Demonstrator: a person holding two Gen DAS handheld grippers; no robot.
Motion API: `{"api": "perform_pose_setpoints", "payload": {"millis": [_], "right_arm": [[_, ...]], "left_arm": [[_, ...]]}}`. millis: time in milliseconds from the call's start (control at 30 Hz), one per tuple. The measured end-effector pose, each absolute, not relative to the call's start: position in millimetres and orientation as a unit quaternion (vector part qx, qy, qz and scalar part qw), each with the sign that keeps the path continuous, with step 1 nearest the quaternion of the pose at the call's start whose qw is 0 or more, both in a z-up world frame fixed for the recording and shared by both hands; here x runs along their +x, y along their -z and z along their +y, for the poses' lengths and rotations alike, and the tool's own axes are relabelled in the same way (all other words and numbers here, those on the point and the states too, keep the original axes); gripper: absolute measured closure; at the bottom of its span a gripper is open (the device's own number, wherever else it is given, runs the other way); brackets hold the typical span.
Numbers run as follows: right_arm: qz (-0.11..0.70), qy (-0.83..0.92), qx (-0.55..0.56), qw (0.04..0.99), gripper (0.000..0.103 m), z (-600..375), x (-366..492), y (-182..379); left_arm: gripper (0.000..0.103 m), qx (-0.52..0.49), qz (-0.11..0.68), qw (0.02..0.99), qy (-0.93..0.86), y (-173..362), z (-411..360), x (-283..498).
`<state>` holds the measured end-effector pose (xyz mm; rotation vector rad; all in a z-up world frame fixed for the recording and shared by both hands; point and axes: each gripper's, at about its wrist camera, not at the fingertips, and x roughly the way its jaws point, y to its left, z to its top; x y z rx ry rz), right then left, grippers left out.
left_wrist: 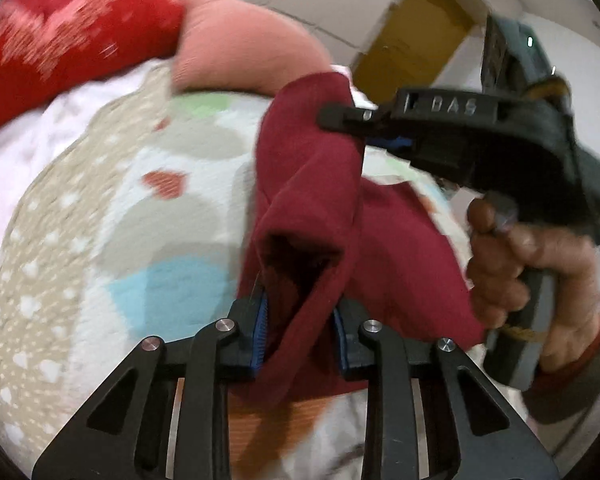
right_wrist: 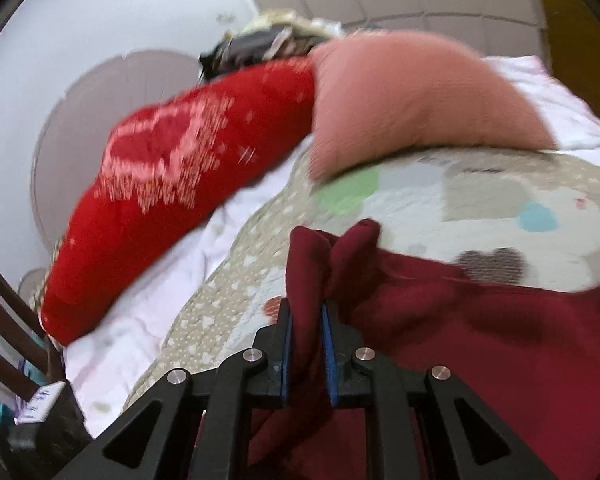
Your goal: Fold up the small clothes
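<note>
A small dark red garment (left_wrist: pixel 312 200) hangs lifted above the patterned quilt (left_wrist: pixel 120 216). My left gripper (left_wrist: pixel 300 332) is shut on its lower edge, cloth bunched between the blue pads. My right gripper (left_wrist: pixel 342 118) shows in the left wrist view at upper right, held by a hand, shut on the garment's upper edge. In the right wrist view my right gripper (right_wrist: pixel 307 356) is shut on a fold of the garment (right_wrist: pixel 480 340), which spreads to the right over the quilt (right_wrist: pixel 440 196).
A bright red pillow (right_wrist: pixel 172 184) with a pale pattern and a pink pillow (right_wrist: pixel 412 108) lie at the head of the bed. A white sheet (right_wrist: pixel 148 312) shows beside the quilt. A dark bed frame (right_wrist: pixel 8 344) stands at the left.
</note>
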<state>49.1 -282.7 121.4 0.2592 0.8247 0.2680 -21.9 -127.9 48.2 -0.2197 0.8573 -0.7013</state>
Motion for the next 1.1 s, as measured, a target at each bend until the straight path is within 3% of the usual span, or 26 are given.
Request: {"api": "perform_pose_setpoints", "payload": {"millis": [333,567,733,833,900,967,1100], "right_arm": [[0.335,-0.054,0.187,0.922,0.091,-423,-41,-149],[0.366,0.045,0.216,0.904,0.095,-502,-71,-99],[0.380,0.054,0.260,0.886,0.094,-519,-72,-73],[0.369,0.060,0.281,0.884,0.089,-525,-88,-87],[0.358,0.034,0.295,0.885,0.079,-522,-106,-98],[0.352,0.013,0.295,0.889,0.043,-512,-128,-105],[0.374,-0.019,0.284,0.883,0.039,-486,-142,-97]], "left_arm": [[0.079,-0.015,0.403,0.816,0.414,-65,-271,-67],[0.083,0.031,0.440,0.790,0.426,-23,-344,-80],[0.082,0.055,0.432,0.797,0.418,-33,-341,-84],[0.069,0.062,0.419,0.808,0.410,-53,-309,-91],[0.059,0.055,0.394,0.823,0.407,-67,-282,-89],[0.056,0.047,0.378,0.838,0.392,-74,-261,-87],[0.050,0.030,0.389,0.854,0.344,-62,-243,-66]]}}
